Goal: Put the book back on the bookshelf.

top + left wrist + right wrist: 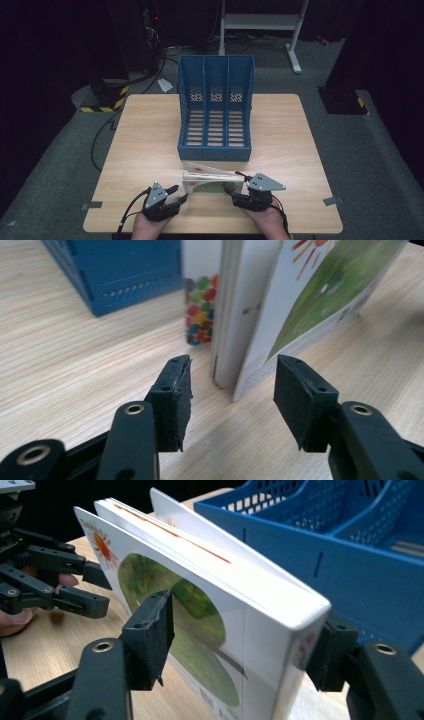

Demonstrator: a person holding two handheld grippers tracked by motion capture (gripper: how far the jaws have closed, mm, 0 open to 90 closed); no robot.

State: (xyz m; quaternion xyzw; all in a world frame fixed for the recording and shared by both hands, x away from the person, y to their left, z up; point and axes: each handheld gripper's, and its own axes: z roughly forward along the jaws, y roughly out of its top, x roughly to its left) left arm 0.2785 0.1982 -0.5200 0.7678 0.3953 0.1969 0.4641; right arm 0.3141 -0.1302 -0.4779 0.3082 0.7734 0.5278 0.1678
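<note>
- The book [212, 182] stands on edge near the table's [150, 130] front edge, just at 6 o'clock of the blue file rack [216, 107]; bare wood lies at 3 and 9 o'clock.
- Right tool [235, 192] clamps the book's right end.
- Left tool [179, 196], jaws apart, sits at the book's 9 o'clock end, not touching.

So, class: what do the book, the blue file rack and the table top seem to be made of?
Book: glossy printed card covers over stacked white pages, edges visible.
File rack: blue moulded plastic, likely, with slotted walls and a matt finish.
Table top: pale wood or wood-look laminate; grain lines show.
</note>
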